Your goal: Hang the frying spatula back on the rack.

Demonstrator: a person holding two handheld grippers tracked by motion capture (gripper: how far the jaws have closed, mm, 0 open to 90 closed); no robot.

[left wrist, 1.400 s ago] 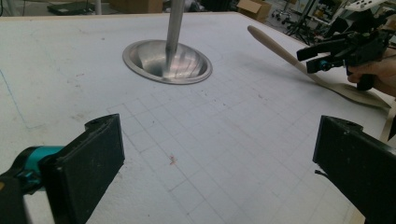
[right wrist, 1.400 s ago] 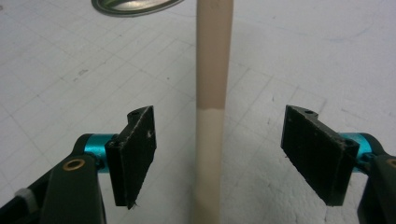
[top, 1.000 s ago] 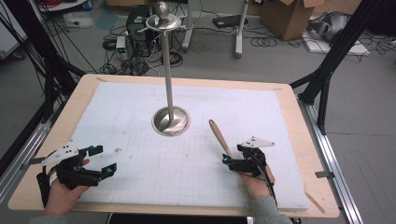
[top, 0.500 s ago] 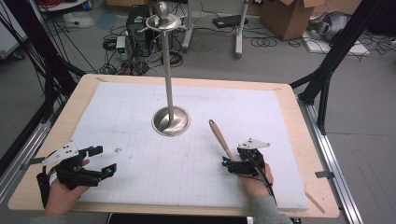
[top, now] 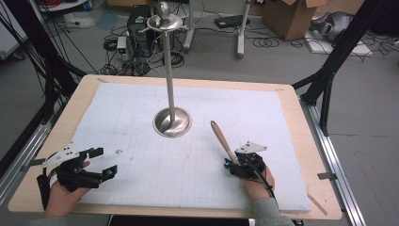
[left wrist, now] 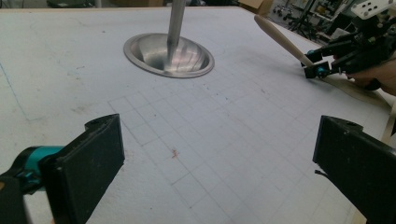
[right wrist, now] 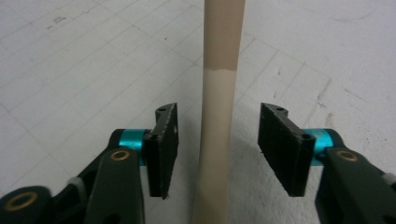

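Observation:
A beige rod-shaped utensil handle (top: 220,137) lies on the white grid mat, with its rounded end pointing toward the metal stand (top: 172,122). My right gripper (top: 229,167) straddles its near end. In the right gripper view the handle (right wrist: 219,107) runs between the two pads (right wrist: 166,144), with a gap on each side. The jaws have just been closing around it and do not press on it. My left gripper (top: 106,161) rests at the front left, wide open with nothing between its pads (left wrist: 100,154). From there the handle (left wrist: 280,39) and the right gripper (left wrist: 322,67) show at the upper right.
The stand is a tall thin pole (top: 169,70) on a round dished base (left wrist: 168,55) at the mat's middle. The wooden table edge (top: 324,207) frames the mat. Black frame legs and cables stand beyond the table.
The right gripper's jaws look narrower around the handle than before. Both hands keep their places, and the handle has not shifted.

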